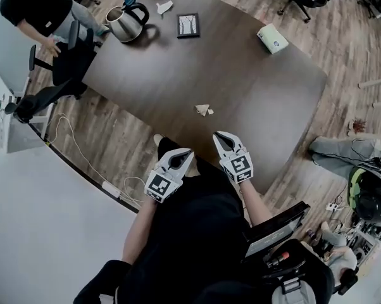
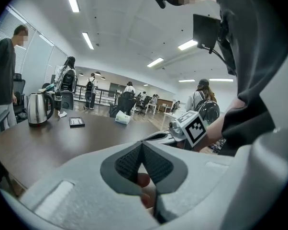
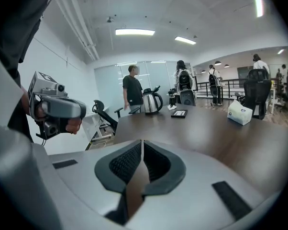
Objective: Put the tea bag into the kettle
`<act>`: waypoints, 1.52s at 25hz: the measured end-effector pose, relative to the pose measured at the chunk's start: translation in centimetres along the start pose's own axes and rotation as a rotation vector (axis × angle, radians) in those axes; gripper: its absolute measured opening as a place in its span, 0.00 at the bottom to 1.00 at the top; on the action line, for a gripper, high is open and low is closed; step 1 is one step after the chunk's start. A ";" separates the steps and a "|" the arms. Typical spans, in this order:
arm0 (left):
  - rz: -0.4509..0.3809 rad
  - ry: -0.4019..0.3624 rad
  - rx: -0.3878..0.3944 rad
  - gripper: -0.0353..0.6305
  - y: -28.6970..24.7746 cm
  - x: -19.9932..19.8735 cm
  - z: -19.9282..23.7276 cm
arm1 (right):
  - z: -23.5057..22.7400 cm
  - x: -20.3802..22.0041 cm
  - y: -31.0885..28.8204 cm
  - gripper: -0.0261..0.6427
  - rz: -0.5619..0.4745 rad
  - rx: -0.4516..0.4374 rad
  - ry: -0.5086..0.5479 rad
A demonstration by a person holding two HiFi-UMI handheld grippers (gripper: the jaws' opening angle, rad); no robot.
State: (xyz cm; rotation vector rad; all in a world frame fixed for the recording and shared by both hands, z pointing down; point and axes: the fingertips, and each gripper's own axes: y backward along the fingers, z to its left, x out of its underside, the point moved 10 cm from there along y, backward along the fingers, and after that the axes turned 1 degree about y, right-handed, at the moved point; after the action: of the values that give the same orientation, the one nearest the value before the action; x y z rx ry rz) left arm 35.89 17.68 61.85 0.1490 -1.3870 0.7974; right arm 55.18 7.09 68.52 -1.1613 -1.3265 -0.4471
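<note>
The tea bag (image 1: 203, 109) is a small pale packet lying on the dark wooden table (image 1: 254, 100), a short way in from its near edge. The steel kettle (image 1: 127, 21) with a black handle stands at the table's far left corner, its lid open; it also appears as the kettle (image 2: 37, 108) and the kettle (image 3: 152, 101). My left gripper (image 1: 181, 157) and right gripper (image 1: 223, 139) hover side by side off the table's near edge, short of the tea bag. Both the left gripper (image 2: 142, 145) and the right gripper (image 3: 142, 143) have their jaws closed together with nothing between them.
A black framed card (image 1: 188, 25), a folded white paper (image 1: 164, 6) and a pale tissue box (image 1: 272, 38) lie on the far half of the table. A person (image 1: 35, 8) stands by an office chair (image 1: 61, 75) at the far left. A white cable (image 1: 83, 154) runs over the floor.
</note>
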 end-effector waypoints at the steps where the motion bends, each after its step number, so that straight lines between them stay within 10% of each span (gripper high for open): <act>1: -0.004 -0.004 0.012 0.06 -0.1 -0.1 0.3 | -0.3 0.1 -0.4 0.05 0.018 0.011 -0.004; 9: -0.053 0.013 0.018 0.06 1.7 -0.5 2.7 | -2.1 -0.3 -4.1 0.11 0.154 0.006 0.087; 26: -0.017 0.040 -0.295 0.06 8.5 1.3 8.4 | -4.8 2.2 -16.5 0.29 0.528 -0.196 0.440; 38: -0.053 0.107 -0.376 0.06 9.4 0.9 9.6 | -6.9 4.3 -18.5 0.14 0.532 -0.111 0.199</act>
State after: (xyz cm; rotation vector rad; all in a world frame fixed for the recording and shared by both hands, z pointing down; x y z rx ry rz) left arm 22.64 19.84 61.48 -0.1468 -1.4003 0.4818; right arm 44.72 -5.02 80.87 -1.4625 -0.7859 -0.2390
